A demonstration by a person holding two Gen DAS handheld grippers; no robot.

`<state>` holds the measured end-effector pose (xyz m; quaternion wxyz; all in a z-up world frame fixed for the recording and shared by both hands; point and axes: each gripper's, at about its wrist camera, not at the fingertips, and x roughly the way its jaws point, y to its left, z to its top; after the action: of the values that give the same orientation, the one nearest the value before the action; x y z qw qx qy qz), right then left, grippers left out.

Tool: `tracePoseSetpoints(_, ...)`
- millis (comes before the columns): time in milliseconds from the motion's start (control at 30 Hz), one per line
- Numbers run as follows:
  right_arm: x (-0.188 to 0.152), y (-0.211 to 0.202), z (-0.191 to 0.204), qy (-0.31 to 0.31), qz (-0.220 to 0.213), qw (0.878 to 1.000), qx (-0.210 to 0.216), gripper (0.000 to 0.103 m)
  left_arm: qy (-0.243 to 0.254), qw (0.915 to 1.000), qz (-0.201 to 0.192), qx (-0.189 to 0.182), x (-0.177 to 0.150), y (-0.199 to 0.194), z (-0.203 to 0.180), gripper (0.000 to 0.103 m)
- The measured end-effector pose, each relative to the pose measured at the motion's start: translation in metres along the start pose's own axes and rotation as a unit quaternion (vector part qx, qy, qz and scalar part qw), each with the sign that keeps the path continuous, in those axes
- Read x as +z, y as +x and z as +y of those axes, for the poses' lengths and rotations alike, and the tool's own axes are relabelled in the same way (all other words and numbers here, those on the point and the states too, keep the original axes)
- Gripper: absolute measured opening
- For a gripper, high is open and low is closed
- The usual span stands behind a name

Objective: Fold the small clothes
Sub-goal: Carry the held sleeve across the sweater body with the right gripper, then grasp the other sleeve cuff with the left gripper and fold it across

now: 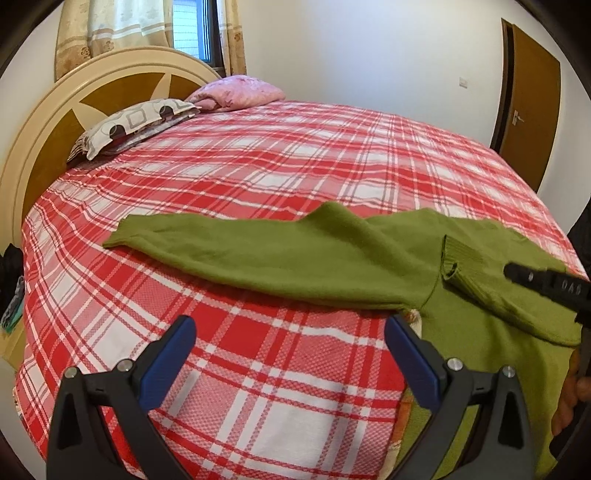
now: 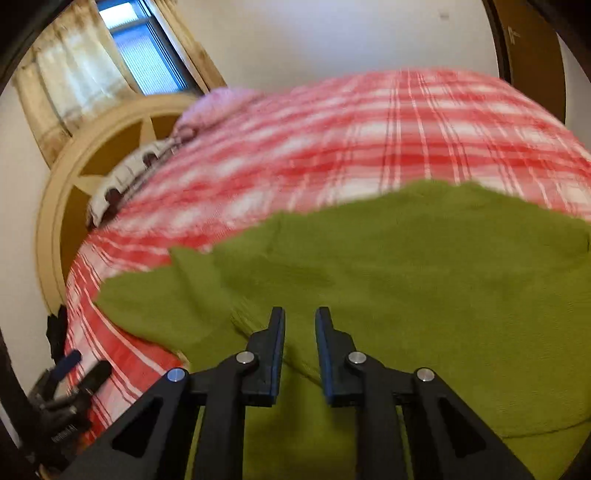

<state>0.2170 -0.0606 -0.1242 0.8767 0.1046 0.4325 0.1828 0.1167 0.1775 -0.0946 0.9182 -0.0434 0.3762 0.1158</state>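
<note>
A green knit sweater (image 1: 332, 258) lies on the red and white plaid bedspread (image 1: 240, 177), one sleeve stretched out to the left and the other sleeve folded across its body, with the ribbed cuff (image 1: 465, 266) on top. My left gripper (image 1: 290, 334) is open and empty, low over the bedspread just left of the sweater's body. My right gripper (image 2: 300, 321) hovers over the sweater (image 2: 406, 277) with its jaws a small gap apart and nothing between them. It also shows in the left wrist view (image 1: 543, 282) at the right edge. The right wrist view is motion-blurred.
Two pillows (image 1: 136, 122) lie at the headboard (image 1: 44, 122) on the far left. A window with curtains (image 1: 192, 33) is behind it, and a brown door (image 1: 528, 96) stands at the far right. Dark items (image 1: 11, 280) sit beside the bed's left edge.
</note>
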Motion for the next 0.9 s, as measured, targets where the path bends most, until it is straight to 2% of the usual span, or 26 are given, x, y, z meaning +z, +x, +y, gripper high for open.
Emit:
tracePoseSetpoints(100,-0.011,0.027,0.012,-0.016,0.014,1.000,-0.010,0.018,-0.001,1.0000,0.002,0.008,-0.004,-0.001,0.006,0.103)
tracePoseSetpoints(167,-0.016,0.027,0.023,-0.042,-0.013,0.998,-0.036,0.018,-0.001,0.9999,0.002,0.017,-0.005,-0.004,0.015,0.103)
tracePoseSetpoints(233,-0.016,0.027,0.029,-0.057,-0.012,0.997,-0.049,0.021,-0.010,0.9997,-0.001,0.024,-0.004,-0.005,0.029,0.103)
tracePoseSetpoints(300,-0.013,0.021,0.031,-0.055,0.000,0.998,-0.043,0.028,-0.035,0.9988,-0.006,0.033,0.000,-0.004,0.052,0.103)
tracePoseSetpoints(367,-0.011,0.002,0.029,-0.026,-0.013,0.999,-0.013,0.030,-0.068,0.9962,-0.012,0.053,0.009,0.000,0.080,0.103)
tracePoseSetpoints(433,-0.013,-0.022,0.033,-0.013,-0.041,0.999,0.030,0.058,-0.102,0.9921,-0.015,0.071,0.019,0.005,0.103,0.103)
tracePoseSetpoints(467,-0.015,-0.033,0.036,-0.009,-0.057,0.997,0.046,0.079,-0.124,0.9894,-0.019,0.074,0.024,0.008,0.116,0.103)
tracePoseSetpoints(500,-0.018,-0.045,0.040,-0.003,-0.080,0.994,0.072,0.083,-0.144,0.9868,-0.024,0.070,0.029,0.011,0.127,0.103)
tracePoseSetpoints(567,-0.021,-0.056,0.047,0.006,-0.093,0.991,0.097,0.083,-0.165,0.9835,-0.025,0.071,0.040,0.022,0.141,0.103)
tracePoseSetpoints(700,-0.027,-0.061,0.062,0.013,-0.069,0.995,0.065,0.083,-0.171,0.9823,-0.006,0.077,0.059,0.056,0.148,0.103)
tracePoseSetpoints(833,-0.036,-0.070,0.060,0.020,-0.069,0.996,0.045,0.083,-0.215,0.9753,0.042,0.032,0.062,0.094,0.155,0.100)
tracePoseSetpoints(867,-0.038,-0.073,0.059,0.019,-0.071,0.996,0.044,0.083,-0.223,0.9731,0.049,0.028,0.061,0.099,0.155,0.092)
tracePoseSetpoints(900,-0.040,-0.076,0.060,0.016,-0.072,0.996,0.040,0.083,-0.235,0.9699,0.060,0.021,0.060,0.107,0.154,0.079)
